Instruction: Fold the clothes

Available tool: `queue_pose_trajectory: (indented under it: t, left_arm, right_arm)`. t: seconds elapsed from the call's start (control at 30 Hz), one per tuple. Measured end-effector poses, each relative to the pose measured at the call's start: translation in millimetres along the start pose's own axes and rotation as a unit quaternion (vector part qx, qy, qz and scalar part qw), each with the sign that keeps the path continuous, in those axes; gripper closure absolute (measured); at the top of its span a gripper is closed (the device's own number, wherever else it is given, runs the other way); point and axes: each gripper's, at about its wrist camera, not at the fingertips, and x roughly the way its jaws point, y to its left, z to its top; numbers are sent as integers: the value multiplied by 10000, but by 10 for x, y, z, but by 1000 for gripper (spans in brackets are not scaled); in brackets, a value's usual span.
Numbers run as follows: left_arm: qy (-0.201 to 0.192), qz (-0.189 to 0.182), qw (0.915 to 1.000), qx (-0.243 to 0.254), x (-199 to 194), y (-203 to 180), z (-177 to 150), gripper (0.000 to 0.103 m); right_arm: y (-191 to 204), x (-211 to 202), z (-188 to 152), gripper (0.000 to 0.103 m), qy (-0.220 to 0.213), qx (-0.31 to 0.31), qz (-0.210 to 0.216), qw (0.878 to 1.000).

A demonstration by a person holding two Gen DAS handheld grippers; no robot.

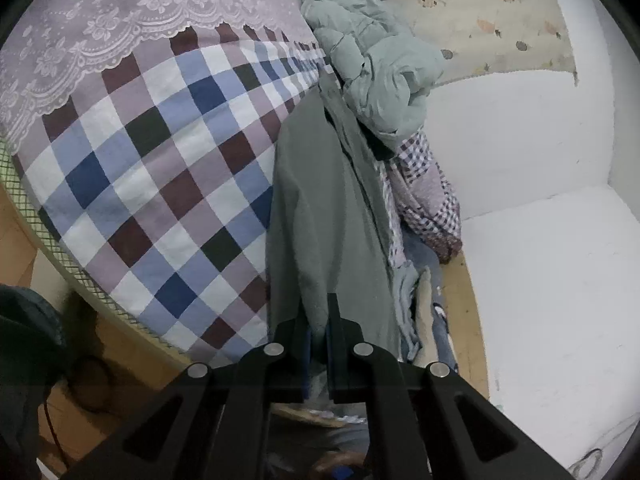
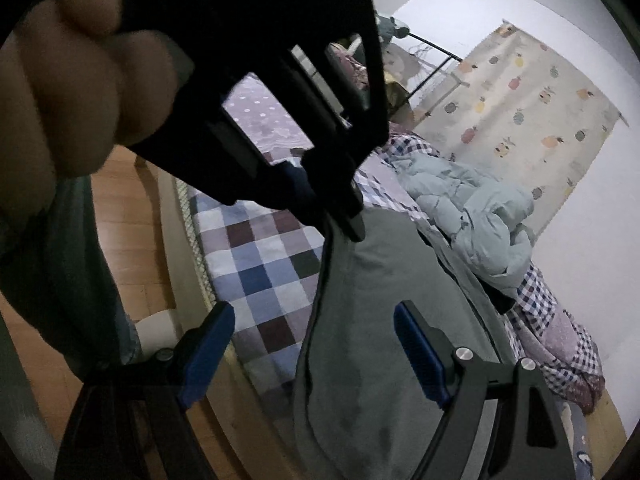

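A grey-green garment (image 1: 320, 208) hangs lengthwise over the bed's edge, and my left gripper (image 1: 320, 316) is shut on its near edge. In the right wrist view the same left gripper (image 2: 352, 228) comes in from above, held by a hand (image 2: 80, 80), and pinches the top of the garment (image 2: 380, 320). Below it, my right gripper (image 2: 316, 356) is open. Its blue pads (image 2: 420, 360) stand wide apart, with the right one in front of the cloth and not touching it that I can see. A pale blue puffer jacket (image 1: 372, 60) (image 2: 480, 216) lies crumpled on the bed behind.
The bed has a blue, brown and white checked sheet (image 1: 160, 160) (image 2: 260, 264) and a lilac lace cover (image 1: 100, 12). A small-check quilt (image 1: 432, 200) is bunched against the white wall (image 1: 520, 140). A fruit-print curtain (image 2: 520, 100) hangs behind. The wooden floor (image 2: 128, 220) is to the left.
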Motion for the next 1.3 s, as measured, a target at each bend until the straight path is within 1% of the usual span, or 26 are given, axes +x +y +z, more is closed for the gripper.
queue_pose_trajectory:
  t: [0.13,0.3,0.5,0.8,0.93,1.13,1.3]
  left_arm:
    - [-68,-30,9999,-71,-13,6,32,99]
    - [-208,-50,9996,-188,-90,56,58,100]
    - [-310,13,9994,-167,-155,82,39,100]
    - [-356,8,9993,-124,-252,22,17,100]
    - [-430,27,9991,-51,-310,-32,51,100]
    - [-451,-74,9989,-63,-393,-125,99,100]
    - [-402,-189,9990,-15,-403,-260,132,100]
  right_arm:
    - [-36,0,8,18,35,118,-92,9999]
    - [-55,-20,-35,18,70,57,-235,9997]
    - [-119,-49,-46,18,114,158,-288,9994]
    - [-139,-73,-29,18,48,158,-330,9993]
    - [-166,-61,-46,18,48,132,-431,9990]
    - [-206,-28,-115,18,135,25,-621,9980]
    - [-252,-2,-254,18,286,-146,-940,9951]
